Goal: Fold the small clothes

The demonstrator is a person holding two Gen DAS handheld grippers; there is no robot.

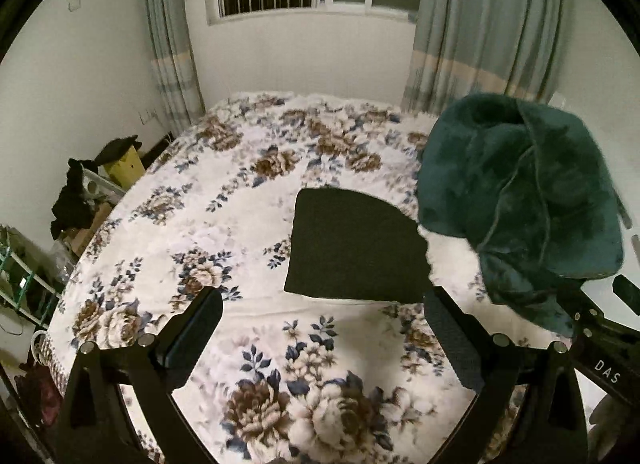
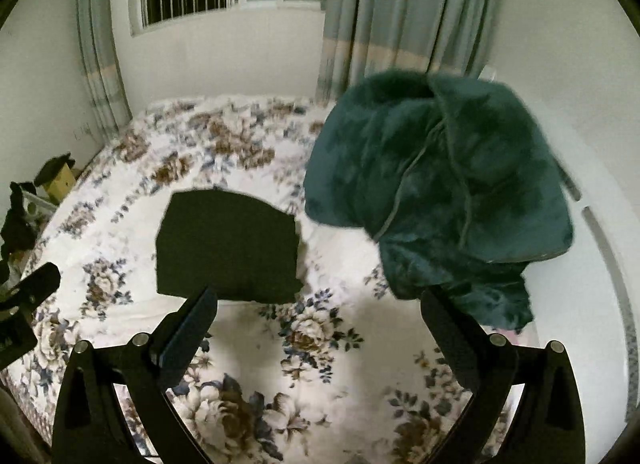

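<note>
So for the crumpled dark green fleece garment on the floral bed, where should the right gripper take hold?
Probably the loose lower edge of the dark green fleece garment, the flap nearest the camera. It hangs thin and free beside the right gripper, whose jaws stand open, so come in low from the near side. The bunched upper mass looks too thick to pinch.

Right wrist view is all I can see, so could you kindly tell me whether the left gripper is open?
Observer: Yes, the left gripper is open, fingers spread wide and holding nothing.
Operator: Thank you. What lies ahead of it?
Observer: The folded black garment lies flat on the floral bedspread, its near edge between the fingertips.
Operator: And the teal one?
Observer: The teal fleece garment is heaped beyond and to the right of the left gripper's right finger, outside the gap.
</note>
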